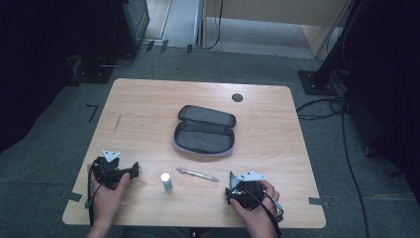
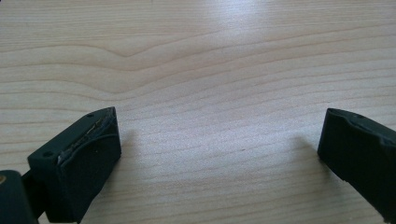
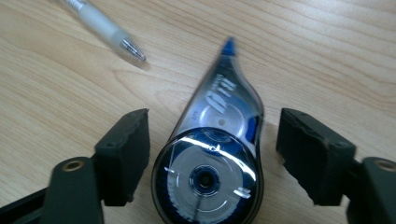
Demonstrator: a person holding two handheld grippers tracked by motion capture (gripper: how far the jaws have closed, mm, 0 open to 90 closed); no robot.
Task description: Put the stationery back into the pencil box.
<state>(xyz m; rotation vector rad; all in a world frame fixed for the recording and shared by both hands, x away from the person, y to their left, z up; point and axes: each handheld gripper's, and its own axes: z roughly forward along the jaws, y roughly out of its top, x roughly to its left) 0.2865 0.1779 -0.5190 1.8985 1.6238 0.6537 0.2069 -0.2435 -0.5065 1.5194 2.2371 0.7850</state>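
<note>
Nothing looks packed yet: the open pencil case [image 1: 204, 131] at mid-frame lies empty, with the pen [image 1: 197, 174] and a small tube [image 1: 167, 182] on the tabletop [image 1: 143, 106] below it. The right gripper [image 3: 212, 154] has its fingers [image 3: 125, 154] apart, either side of a correction tape [image 3: 212, 163] lying flat between them, unclamped. The left gripper [image 2: 219, 154] gapes over bare wood.

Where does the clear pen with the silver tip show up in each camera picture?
High view: the clear pen with the silver tip lies near the front edge, between the small white-capped bottle and the right gripper.
Left gripper view: bare wooden table, no pen.
Right gripper view: pen tip at top left, beyond the blue correction-tape dispenser.
Shared landmark: the table's light wood grain.
</note>
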